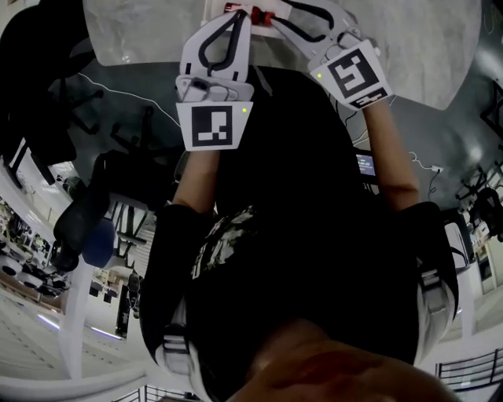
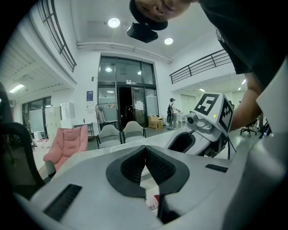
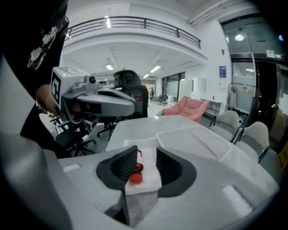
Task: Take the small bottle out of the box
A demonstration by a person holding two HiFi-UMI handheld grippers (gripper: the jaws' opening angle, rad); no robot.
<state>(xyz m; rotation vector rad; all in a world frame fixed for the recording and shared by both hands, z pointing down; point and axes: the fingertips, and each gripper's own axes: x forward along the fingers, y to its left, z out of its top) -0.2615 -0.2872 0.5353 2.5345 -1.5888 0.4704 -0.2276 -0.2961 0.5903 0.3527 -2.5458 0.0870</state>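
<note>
A small white box (image 3: 150,179) lies on the pale table (image 3: 144,128), right under my right gripper (image 3: 146,164). Its jaws stand open on either side of the box, and the pads do not press on it. Red caps of small bottles (image 3: 135,178) show on the box by the left pad. My left gripper (image 2: 145,150) is shut with nothing between its pads, and a corner of the box with a red patch and barcode (image 2: 153,203) shows below it. In the head view both grippers reach side by side over the table edge, left gripper (image 1: 238,12) and right gripper (image 1: 272,19), with red (image 1: 234,8) at their tips.
A clear shallow lid or tray (image 3: 193,141) lies on the table beyond the box. A pink armchair (image 2: 67,143) and grey chairs (image 2: 121,132) stand past the far side. A black office chair (image 3: 130,90) is behind the left gripper. The person's body fills the lower head view.
</note>
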